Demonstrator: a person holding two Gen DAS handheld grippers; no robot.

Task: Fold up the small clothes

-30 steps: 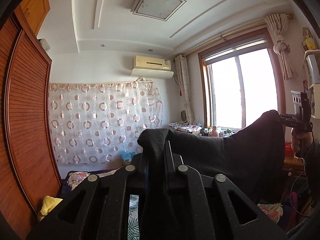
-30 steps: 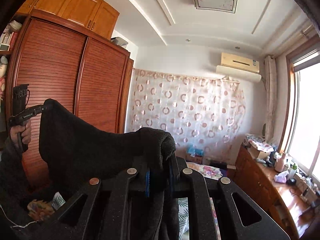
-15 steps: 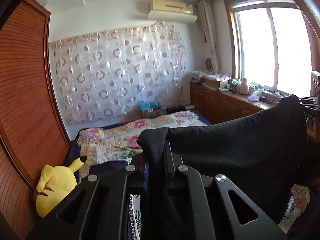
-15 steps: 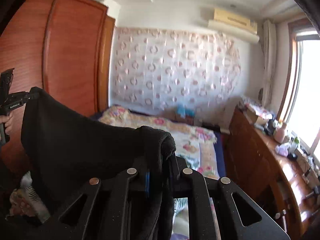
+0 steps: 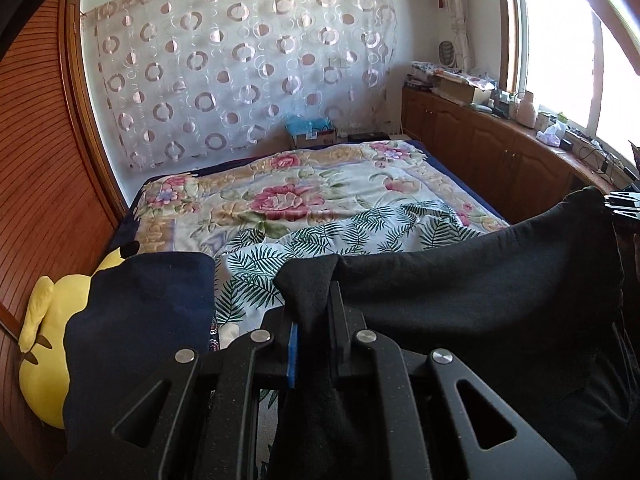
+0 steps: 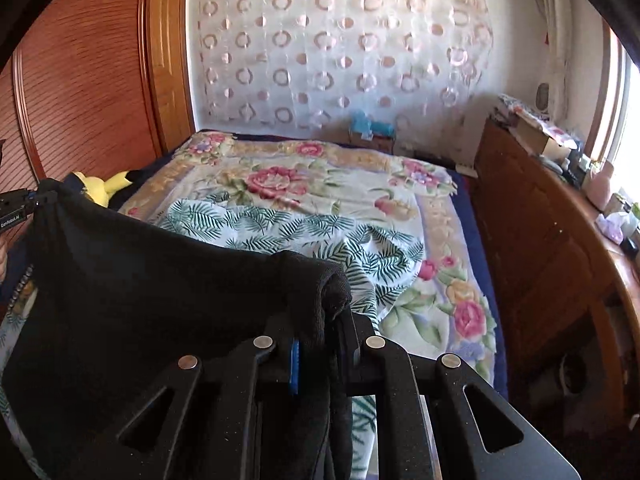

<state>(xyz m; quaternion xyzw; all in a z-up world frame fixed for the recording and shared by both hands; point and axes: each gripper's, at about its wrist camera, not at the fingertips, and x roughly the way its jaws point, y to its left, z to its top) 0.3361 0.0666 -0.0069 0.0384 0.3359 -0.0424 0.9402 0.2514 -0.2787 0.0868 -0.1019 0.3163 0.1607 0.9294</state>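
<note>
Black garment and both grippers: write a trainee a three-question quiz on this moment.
1. True or false: the left gripper is shut on the black garment.
2. What does the right gripper hold? A) yellow plush toy B) the black garment C) nothing
3. Fill in: the garment hangs stretched between the grippers above the ____ with the floral cover.

Key: 1 true. 2 B. 3 bed.

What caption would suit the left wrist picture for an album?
Left gripper, jaws shut on a black garment, holds it stretched toward the right gripper above a floral bedspread.
</note>
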